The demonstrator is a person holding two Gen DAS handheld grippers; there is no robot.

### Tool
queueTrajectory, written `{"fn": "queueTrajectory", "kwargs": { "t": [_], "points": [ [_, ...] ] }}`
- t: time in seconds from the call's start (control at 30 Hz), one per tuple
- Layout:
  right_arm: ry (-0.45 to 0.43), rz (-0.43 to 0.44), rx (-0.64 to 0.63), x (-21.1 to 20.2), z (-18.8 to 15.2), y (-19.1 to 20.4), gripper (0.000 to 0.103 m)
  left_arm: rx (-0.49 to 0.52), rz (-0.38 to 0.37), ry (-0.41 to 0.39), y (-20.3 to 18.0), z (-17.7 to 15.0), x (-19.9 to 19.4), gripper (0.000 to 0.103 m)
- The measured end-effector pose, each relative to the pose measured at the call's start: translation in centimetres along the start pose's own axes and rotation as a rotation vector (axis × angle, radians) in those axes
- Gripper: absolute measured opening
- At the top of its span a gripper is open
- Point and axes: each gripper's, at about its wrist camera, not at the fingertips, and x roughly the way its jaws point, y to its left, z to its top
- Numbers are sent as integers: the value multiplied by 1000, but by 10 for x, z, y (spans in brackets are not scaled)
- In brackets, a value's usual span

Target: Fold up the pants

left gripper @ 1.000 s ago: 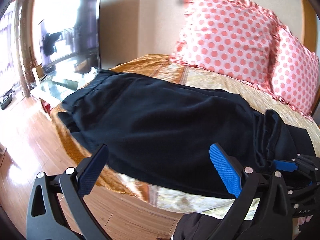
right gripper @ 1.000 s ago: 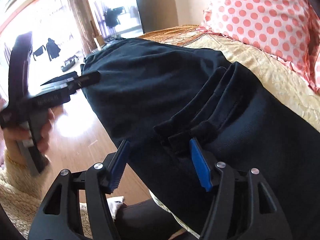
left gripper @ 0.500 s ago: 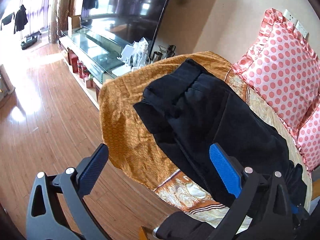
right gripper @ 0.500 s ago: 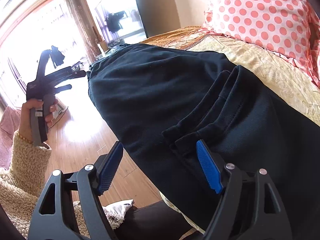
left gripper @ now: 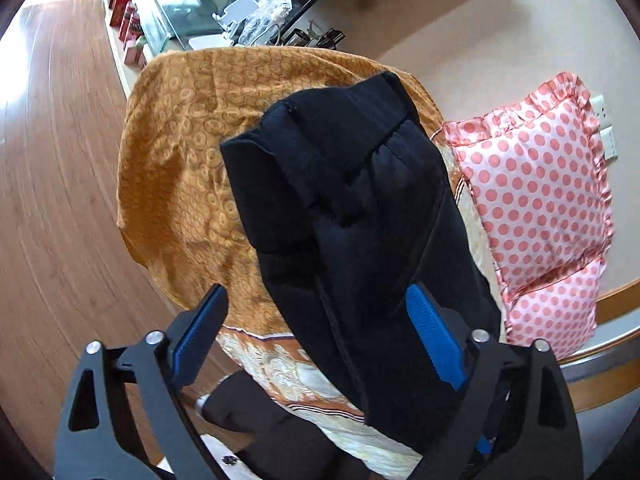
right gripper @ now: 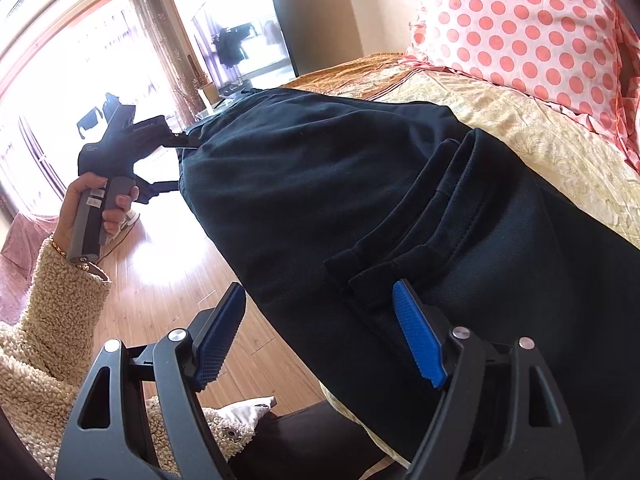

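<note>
Black pants (left gripper: pixel 360 232) lie lengthwise on the bed, waistband at the far end toward the TV, in the left wrist view. In the right wrist view the pants (right gripper: pixel 340 208) fill the middle, with folded hems (right gripper: pixel 404 256) near me. My left gripper (left gripper: pixel 316 340) is open and empty, hovering above the near part of the pants by the bed's edge. My right gripper (right gripper: pixel 320 336) is open and empty, its right finger just over the hems. The left gripper also shows in the right wrist view (right gripper: pixel 160 168), held in a hand beside the waistband end.
An orange patterned bedspread (left gripper: pixel 176 168) hangs over the bed's corner. Pink polka-dot pillows (left gripper: pixel 536 192) lie at the head of the bed. A TV and glass stand (left gripper: pixel 192 4) are behind the bed's end. Wooden floor (right gripper: pixel 168 288) lies to the left.
My left gripper has swung left along the bed and tilted down toward the waistband end. My right gripper has stayed over the hems, shifting slightly.
</note>
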Motion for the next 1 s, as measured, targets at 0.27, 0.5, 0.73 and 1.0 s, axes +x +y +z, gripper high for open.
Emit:
{"fn": "queueTrajectory", "kwargs": {
  "t": [0.27, 0.5, 0.73, 1.0],
  "points": [
    [-3, 4, 4, -1, -2, -2, 80, 100, -28, -86, -40, -8, -23, 75],
    [-15, 11, 13, -4, -5, -4, 81, 126, -9, -144, -54, -5, -16, 67],
    [-29, 22, 35, -9, -6, -10, 82, 56, 8, -200, -33, -6, -12, 21],
    [-55, 34, 63, -19, -11, -17, 82, 266, 82, -344, -84, -24, -33, 10]
  ]
}}
